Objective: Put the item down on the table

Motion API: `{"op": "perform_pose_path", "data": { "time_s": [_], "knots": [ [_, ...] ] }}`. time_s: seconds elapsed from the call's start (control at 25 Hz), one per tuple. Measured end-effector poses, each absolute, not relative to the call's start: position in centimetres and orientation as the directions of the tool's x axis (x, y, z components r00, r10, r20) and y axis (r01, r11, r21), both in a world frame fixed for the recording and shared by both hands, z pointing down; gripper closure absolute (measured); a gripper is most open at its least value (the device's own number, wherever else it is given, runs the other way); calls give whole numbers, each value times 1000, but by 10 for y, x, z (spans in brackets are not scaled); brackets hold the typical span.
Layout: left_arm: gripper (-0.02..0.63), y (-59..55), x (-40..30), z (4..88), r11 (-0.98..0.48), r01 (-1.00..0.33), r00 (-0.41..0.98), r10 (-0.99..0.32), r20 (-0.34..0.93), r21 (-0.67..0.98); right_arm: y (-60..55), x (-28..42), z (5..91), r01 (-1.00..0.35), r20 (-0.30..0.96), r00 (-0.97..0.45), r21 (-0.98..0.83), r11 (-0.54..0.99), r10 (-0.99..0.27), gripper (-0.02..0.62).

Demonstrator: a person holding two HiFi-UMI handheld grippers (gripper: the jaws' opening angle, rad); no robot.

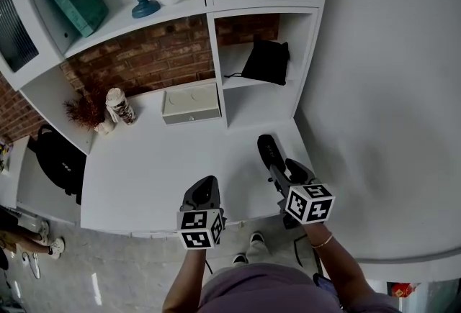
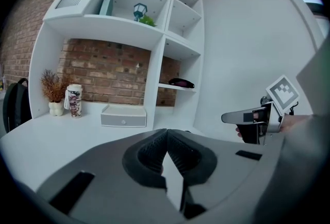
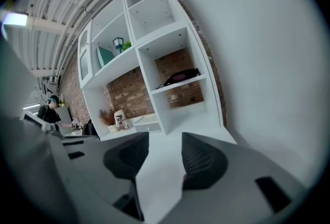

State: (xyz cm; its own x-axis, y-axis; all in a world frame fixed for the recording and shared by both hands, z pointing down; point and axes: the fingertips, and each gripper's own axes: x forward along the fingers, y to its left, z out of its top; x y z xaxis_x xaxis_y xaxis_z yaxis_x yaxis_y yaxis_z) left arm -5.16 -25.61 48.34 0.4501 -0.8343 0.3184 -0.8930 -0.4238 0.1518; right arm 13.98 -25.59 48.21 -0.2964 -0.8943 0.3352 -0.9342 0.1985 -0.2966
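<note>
A black pouch (image 1: 266, 61) lies on the lower right shelf of the white unit; it also shows in the left gripper view (image 2: 180, 83) and in the right gripper view (image 3: 180, 75). My right gripper (image 1: 265, 143) hovers over the right part of the white table (image 1: 151, 168), pointing toward that shelf. Its jaws (image 3: 164, 153) stand apart with nothing between them. My left gripper (image 1: 206, 188) is near the table's front edge, its pads (image 2: 166, 144) meeting at the tips and empty. From the left gripper view the right gripper (image 2: 230, 117) hangs at the right.
A white box (image 1: 190, 103), a patterned cup (image 1: 120, 106) and a dried plant (image 1: 85, 111) stand at the back of the table by the brick wall. A black backpack (image 1: 61, 160) sits off the table's left side. A white wall (image 1: 389, 88) closes the right.
</note>
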Motion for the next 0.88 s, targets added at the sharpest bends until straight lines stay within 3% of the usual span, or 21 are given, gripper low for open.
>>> {"op": "perform_pose_path", "data": {
  "time_s": [0.88],
  "knots": [
    [606,-251,-47,480,-493,-854,520,-795,314,166,-184,157,443,-947,239,-167,-311,87,-957,592]
  ]
}}
